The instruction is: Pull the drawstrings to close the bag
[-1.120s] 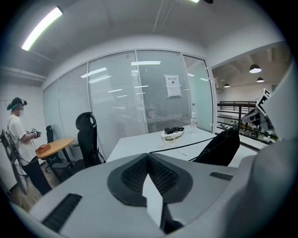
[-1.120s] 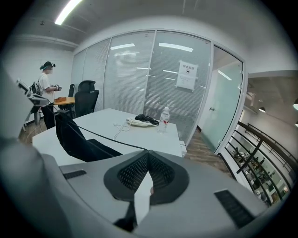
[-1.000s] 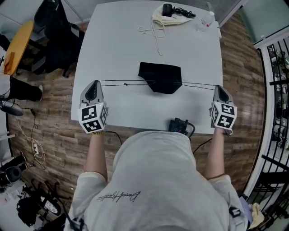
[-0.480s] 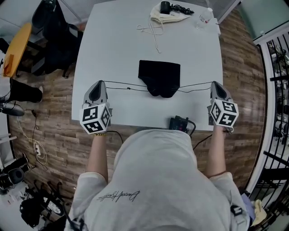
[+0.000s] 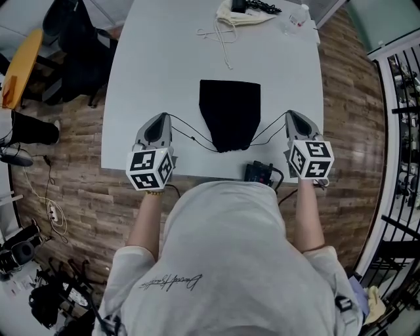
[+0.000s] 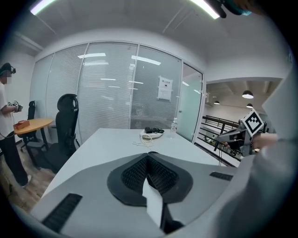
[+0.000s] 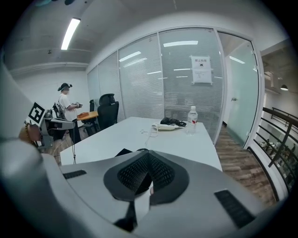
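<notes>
A black drawstring bag (image 5: 230, 115) lies flat on the white table (image 5: 151, 72), its gathered narrow end towards me. A thin black drawstring leaves each side of that end. The left drawstring (image 5: 190, 138) sags across to my left gripper (image 5: 162, 119), which is shut on it. The right drawstring (image 5: 266, 132) runs slack to my right gripper (image 5: 291, 115), also shut on it. Both grippers hover near the table's front edge, one on each side of the bag. In the right gripper view a corner of the bag (image 7: 123, 151) shows beyond the closed jaws.
A cream bag (image 5: 246, 16) with loose cords and a black item lies at the far edge, beside a water bottle (image 5: 300, 14). A black device (image 5: 261, 174) sits at the front edge. An office chair (image 5: 72, 39) and orange table (image 5: 20, 65) stand left. A person (image 7: 67, 111) stands there.
Both grippers have moved inward towards the bag. The strings, taut a second ago, now hang slack. The bag's near end has narrowed and lies closer to me.
</notes>
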The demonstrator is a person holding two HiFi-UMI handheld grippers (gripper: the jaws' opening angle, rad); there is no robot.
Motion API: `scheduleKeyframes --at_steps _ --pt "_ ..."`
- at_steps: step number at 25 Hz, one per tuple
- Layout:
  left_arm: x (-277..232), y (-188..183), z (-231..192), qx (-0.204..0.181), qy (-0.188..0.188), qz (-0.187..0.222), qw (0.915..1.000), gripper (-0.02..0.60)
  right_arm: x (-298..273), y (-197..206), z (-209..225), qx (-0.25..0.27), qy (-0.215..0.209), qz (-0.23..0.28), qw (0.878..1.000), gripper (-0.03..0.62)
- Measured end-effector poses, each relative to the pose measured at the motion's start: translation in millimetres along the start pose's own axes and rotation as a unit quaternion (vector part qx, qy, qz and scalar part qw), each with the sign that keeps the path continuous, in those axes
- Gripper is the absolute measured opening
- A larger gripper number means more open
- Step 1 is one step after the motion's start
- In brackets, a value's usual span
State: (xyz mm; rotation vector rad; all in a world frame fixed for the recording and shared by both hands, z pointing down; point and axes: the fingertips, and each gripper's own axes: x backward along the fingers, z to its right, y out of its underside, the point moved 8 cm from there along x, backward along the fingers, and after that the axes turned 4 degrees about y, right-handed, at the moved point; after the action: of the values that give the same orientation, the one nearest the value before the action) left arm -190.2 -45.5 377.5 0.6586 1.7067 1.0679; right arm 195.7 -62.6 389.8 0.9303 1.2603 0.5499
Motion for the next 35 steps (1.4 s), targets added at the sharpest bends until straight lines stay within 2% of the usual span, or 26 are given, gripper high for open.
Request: scheduleKeyframes --at_steps 6,11,35 --pt "-4 8 30 -0.003 0.034 -0.006 0.9994 0.011 -2 5 -32 0.002 -0.046 -0.001 0.999 0.023" --pt "-8 12 41 -0.002 0.039 -0.004 0.9992 0.011 -4 2 -49 -0.005 -0.08 0.006 0.997 0.023" --pt "-14 7 46 -0.012 0.043 -0.004 0.999 0.011 -16 -1 -55 0.011 -0.109 -0.003 0.994 0.023"
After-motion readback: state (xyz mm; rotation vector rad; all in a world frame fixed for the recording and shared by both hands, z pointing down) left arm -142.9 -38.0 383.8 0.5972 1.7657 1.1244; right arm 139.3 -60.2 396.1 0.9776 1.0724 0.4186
